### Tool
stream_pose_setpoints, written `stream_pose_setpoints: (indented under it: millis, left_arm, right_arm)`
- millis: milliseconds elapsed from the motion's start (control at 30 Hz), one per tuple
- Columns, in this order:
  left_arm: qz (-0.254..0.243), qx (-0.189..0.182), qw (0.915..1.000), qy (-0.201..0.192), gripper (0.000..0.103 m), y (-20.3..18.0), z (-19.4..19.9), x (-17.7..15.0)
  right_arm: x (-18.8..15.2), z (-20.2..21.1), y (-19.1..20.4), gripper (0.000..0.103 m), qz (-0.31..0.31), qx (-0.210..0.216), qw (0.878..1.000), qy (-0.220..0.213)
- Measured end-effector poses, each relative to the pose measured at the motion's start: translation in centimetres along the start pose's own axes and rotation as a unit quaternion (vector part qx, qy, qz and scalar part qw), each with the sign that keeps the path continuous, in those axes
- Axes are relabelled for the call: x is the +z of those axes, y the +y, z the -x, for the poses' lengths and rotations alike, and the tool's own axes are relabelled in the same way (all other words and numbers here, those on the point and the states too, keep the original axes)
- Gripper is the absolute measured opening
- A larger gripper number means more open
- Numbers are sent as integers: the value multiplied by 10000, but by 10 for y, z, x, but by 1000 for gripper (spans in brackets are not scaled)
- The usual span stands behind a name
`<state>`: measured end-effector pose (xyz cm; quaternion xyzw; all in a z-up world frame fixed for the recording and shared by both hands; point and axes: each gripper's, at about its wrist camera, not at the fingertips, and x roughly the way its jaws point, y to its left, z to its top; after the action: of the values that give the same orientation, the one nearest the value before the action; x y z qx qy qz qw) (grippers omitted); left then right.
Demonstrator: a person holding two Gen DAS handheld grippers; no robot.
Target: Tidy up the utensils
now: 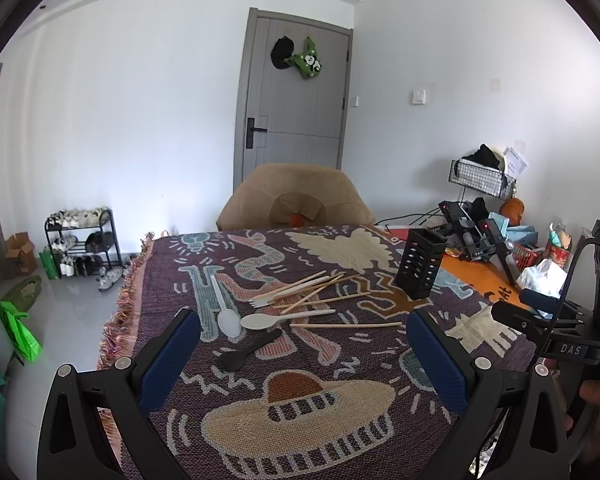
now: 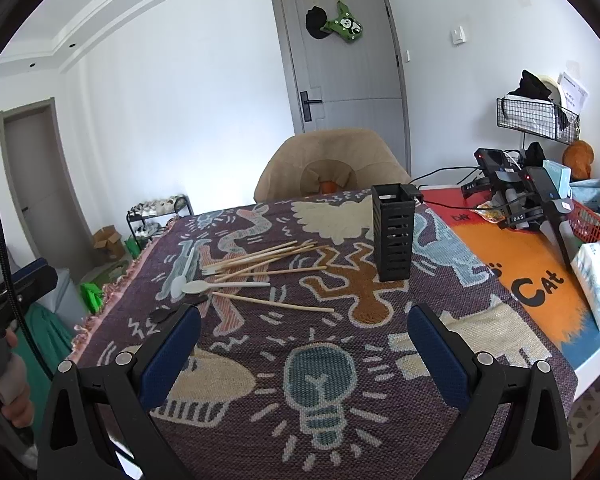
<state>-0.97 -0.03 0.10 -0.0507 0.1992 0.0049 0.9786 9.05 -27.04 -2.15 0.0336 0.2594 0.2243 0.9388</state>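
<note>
Claws (image 1: 303,330) wide over patterned tablecloth (image 1: 340,420), grey door (image 1: 296,92).

In the right wrist view the black spork (image 2: 165,313) was partly covered by the near blue pad of the right gripper (image 2: 304,334), so only its bowl and a bit of handle showed. The inside of the black utensil holder (image 2: 394,232) could not be seen through its slots in either view. The chair (image 1: 296,196) behind the table (image 1: 472,276) was hidden below its backrest.
</note>
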Motion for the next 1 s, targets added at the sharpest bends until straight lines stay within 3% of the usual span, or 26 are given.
stream_pose_setpoints:
  millis: [633,867,1000]
  left_arm:
    - [27,-22,10000,57,102,-2,-1,2]
    - [329,0,9980,547,102,18,-35,-9]
    - [536,-11,9954,793,92,33,-56,-20]
  right_arm:
    - [-2,-14,-5,103,-67,129,9998,166]
    - [-14,-52,-17,103,-227,239,9975,621]
    - [-18,-69,-23,102,-264,267,9965,752]
